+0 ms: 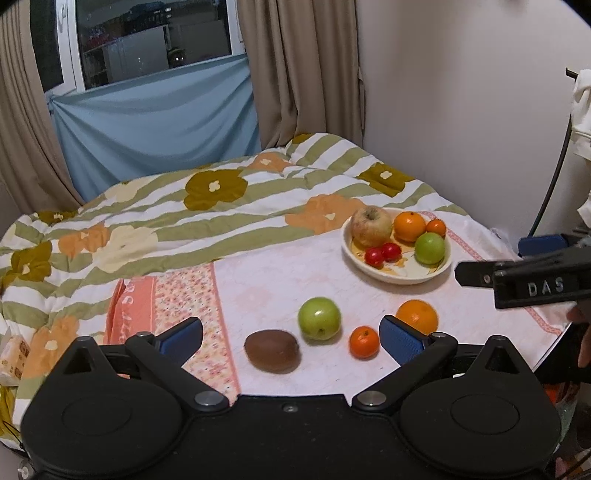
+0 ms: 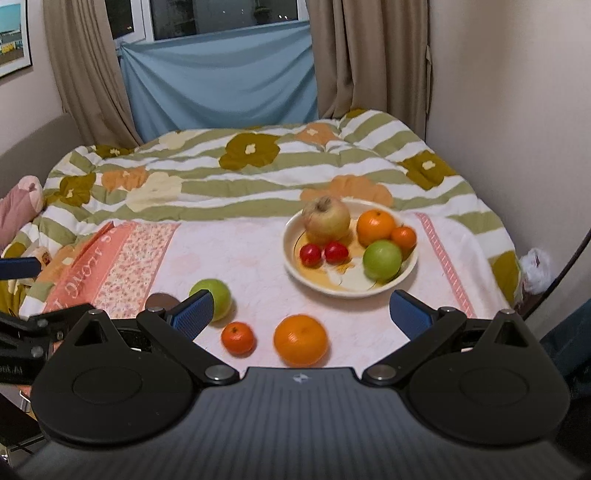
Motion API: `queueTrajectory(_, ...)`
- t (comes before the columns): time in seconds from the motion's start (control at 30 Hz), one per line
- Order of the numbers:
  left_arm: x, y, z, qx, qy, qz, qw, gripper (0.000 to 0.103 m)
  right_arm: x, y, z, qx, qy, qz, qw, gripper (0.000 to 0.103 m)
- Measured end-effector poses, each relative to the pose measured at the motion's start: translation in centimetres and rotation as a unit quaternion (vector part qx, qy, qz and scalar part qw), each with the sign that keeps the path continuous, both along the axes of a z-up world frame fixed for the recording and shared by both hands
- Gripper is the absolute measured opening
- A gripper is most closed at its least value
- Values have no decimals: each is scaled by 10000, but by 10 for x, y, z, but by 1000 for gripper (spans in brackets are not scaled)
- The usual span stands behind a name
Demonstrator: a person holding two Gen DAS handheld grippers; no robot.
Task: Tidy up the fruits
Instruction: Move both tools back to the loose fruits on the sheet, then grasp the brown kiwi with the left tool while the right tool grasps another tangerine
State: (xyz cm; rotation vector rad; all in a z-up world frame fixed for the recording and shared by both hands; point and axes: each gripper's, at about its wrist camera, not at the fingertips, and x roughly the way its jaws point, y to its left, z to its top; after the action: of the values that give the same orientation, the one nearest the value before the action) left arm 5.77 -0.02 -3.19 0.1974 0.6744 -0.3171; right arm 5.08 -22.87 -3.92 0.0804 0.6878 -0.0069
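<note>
Both tools, left tool (image 1: 291, 341) and right tool (image 2: 301, 314), gape empty above loose fruit.

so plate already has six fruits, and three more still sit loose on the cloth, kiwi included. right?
Not quite: four are loose, as the left wrist view shows: kiwi, green apple, small tangerine and orange. The plate does hold six fruits.

A striped quilt (image 2: 258, 173) with big flowers covers the bed. Behind the quilt hangs a blue cloth (image 2: 221, 81) under the window (image 1: 155, 40), with beige curtains (image 2: 365, 55) on both sides; a framed picture (image 2: 13, 33) hangs to the left.
</note>
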Motion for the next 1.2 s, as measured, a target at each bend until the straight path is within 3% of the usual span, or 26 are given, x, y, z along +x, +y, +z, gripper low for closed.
queueTrajectory(0.3, 35, 35, -37, 10, 240, -170, 9996, 102, 6, 41, -43, -37, 281, -101, 9995, 103)
queueTrajectory(0.4, 50, 38, -56, 27, 371, -296, 9989, 97, 12, 50, -58, -50, 338, -90, 9994, 103)
queueTrajectory(0.77, 96, 22, -107, 248, 721, -717, 9945, 91, 42, 74, -107, 65, 576, 66, 9983, 103)
queueTrajectory(1.0, 116, 19, -124, 133, 1056, -682, 9920, 83, 61, 73, -127, 297, 758, -62, 9967, 103)
queueTrajectory(1.2, 122, 14, -132, 83, 1180, -753, 9901, 75, 67, 71, -134, 301, 863, -35, 9958, 94)
